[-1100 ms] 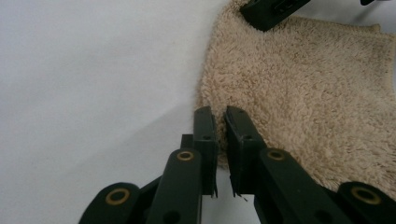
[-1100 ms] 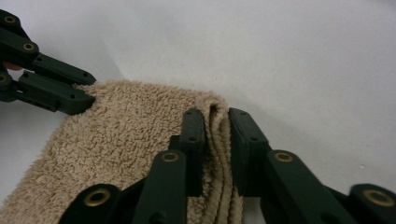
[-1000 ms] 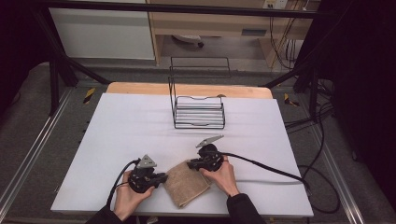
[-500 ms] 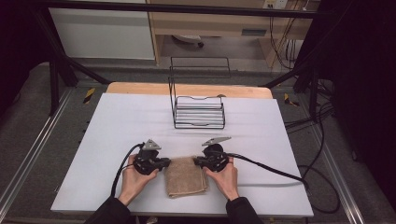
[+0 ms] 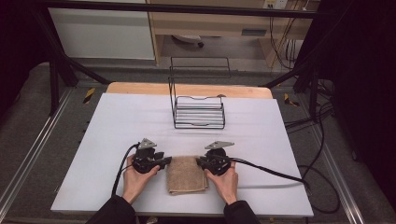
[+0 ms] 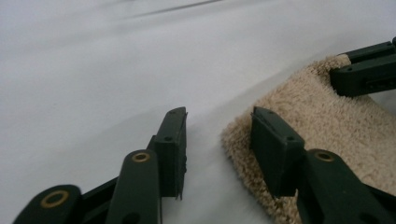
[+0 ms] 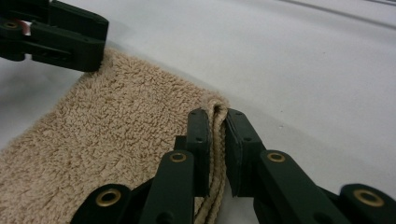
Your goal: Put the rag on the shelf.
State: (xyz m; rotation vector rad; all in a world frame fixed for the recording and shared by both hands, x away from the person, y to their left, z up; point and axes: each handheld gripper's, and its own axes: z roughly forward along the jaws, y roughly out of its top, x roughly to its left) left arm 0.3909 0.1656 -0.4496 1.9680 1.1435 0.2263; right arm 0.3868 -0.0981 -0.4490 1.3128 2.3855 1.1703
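Your left gripper (image 6: 217,140) has just been opening: its jaws now stand apart, no longer pinching the folded tan terry towel (image 5: 186,173), one pad resting on the corner. Your right gripper (image 7: 217,140) stays clamped on the far right corner. The towel, askew a second ago, now lies squared on the white table (image 5: 116,121) between your hands; the fold looks finished.

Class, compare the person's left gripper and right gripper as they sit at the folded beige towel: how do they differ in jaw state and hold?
The left gripper has just been opening: its jaws stand apart, one over bare table, one on the towel corner, nothing pinched. The right gripper has its jaws shut on the towel's folded edge. The left gripper sits at the towel's left far corner, the right gripper at its right. Both are black and lie low on the white table.
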